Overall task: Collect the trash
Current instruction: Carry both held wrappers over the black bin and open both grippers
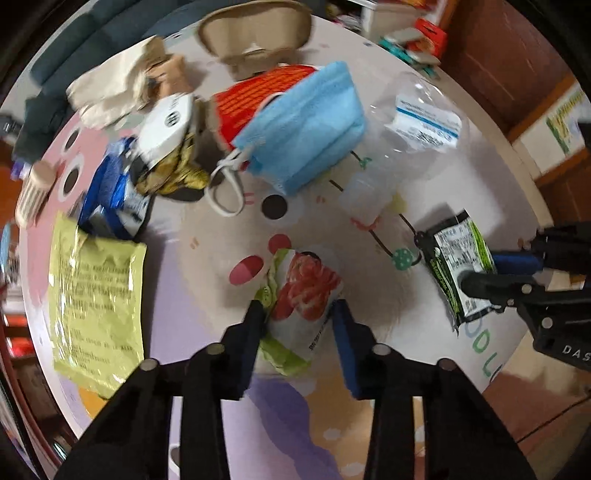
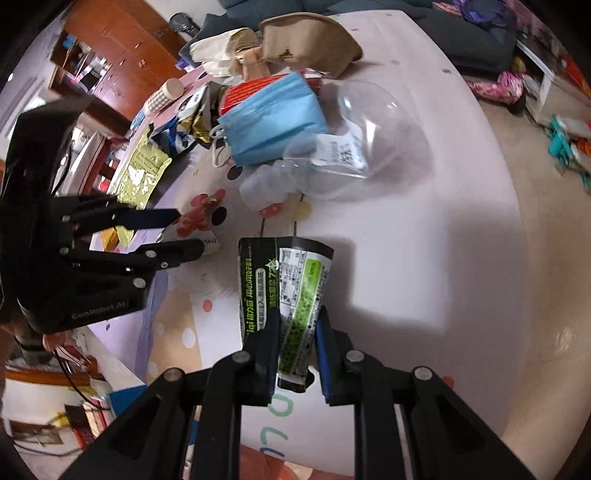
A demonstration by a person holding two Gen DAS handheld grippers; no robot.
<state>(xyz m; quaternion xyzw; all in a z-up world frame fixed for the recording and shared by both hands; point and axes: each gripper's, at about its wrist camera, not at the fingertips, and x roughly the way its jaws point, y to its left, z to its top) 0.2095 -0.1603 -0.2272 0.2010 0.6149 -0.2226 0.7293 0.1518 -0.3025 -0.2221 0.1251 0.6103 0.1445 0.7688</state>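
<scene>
A white wrapper with red fruit print (image 1: 301, 295) lies on the round printed table (image 1: 207, 266). My left gripper (image 1: 299, 314) straddles its near end, jaws open around it, pads close to its edges. A black-and-green wrapper (image 2: 291, 295) lies between the fingers of my right gripper (image 2: 297, 332), whose jaws are open and not clamped; the same wrapper (image 1: 458, 266) and gripper (image 1: 480, 273) show at the right of the left wrist view. The left gripper (image 2: 184, 232) shows over the fruit wrapper (image 2: 195, 225) in the right wrist view.
More trash lies further back: a blue face mask (image 1: 306, 125), a red box (image 1: 255, 99), a clear plastic bottle (image 2: 354, 147), a yellow-green pouch (image 1: 96, 302), a blue packet (image 1: 110, 192), a gold wrapper (image 1: 173, 173), a brown paper bag (image 1: 255, 26) and a cloth bag (image 1: 110, 92).
</scene>
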